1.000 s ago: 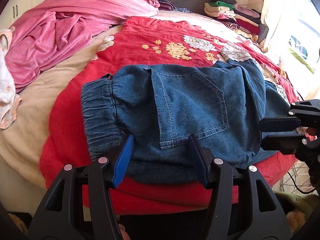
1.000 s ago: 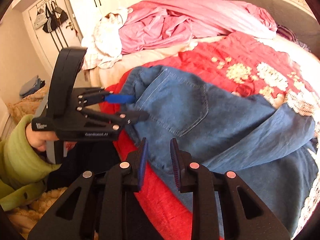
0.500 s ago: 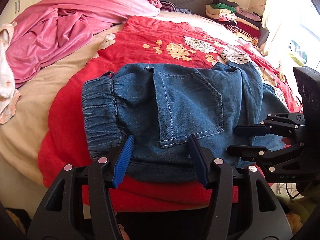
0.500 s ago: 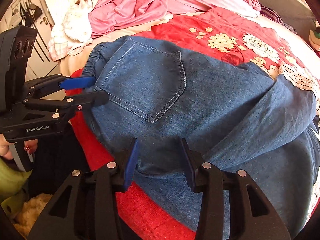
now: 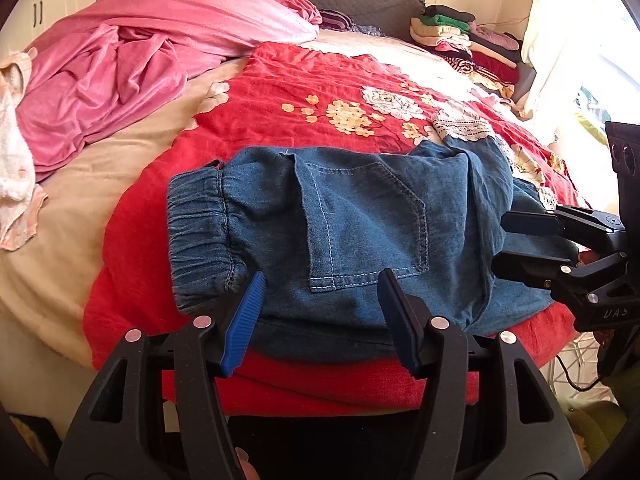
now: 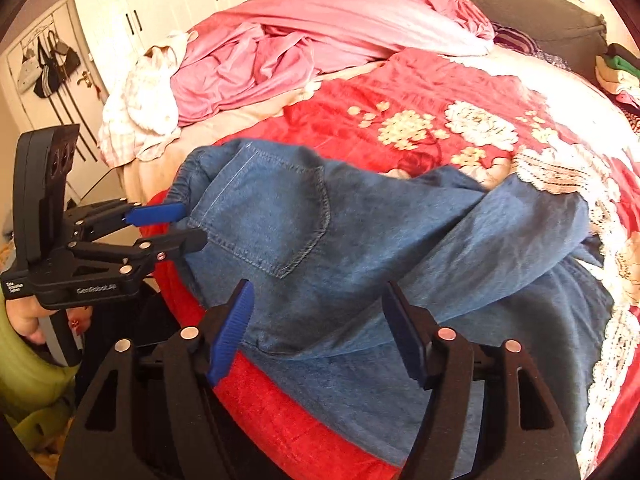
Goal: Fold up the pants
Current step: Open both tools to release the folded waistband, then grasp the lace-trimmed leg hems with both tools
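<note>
Blue denim pants (image 5: 360,232) lie on a red floral blanket (image 5: 320,80) at the bed's near edge, elastic waistband (image 5: 200,236) to the left, back pocket up, legs folded over to the right (image 6: 500,248). My left gripper (image 5: 320,308) is open, jaws wide, at the pants' near edge by the waistband; it also shows in the right wrist view (image 6: 176,228). My right gripper (image 6: 316,320) is open over the pants' near edge, right of the pocket; it shows in the left wrist view (image 5: 516,248) with its fingers on the denim.
A pink quilt (image 5: 140,52) and white clothes (image 5: 12,152) lie at the bed's left. A stack of folded clothes (image 5: 464,40) sits at the far right by the headboard. White wardrobes (image 6: 180,8) stand behind. The bed edge drops off just below the grippers.
My right gripper has opened from nearly shut to wide and moved in over the pants. My left gripper has stayed open at the waistband end.
</note>
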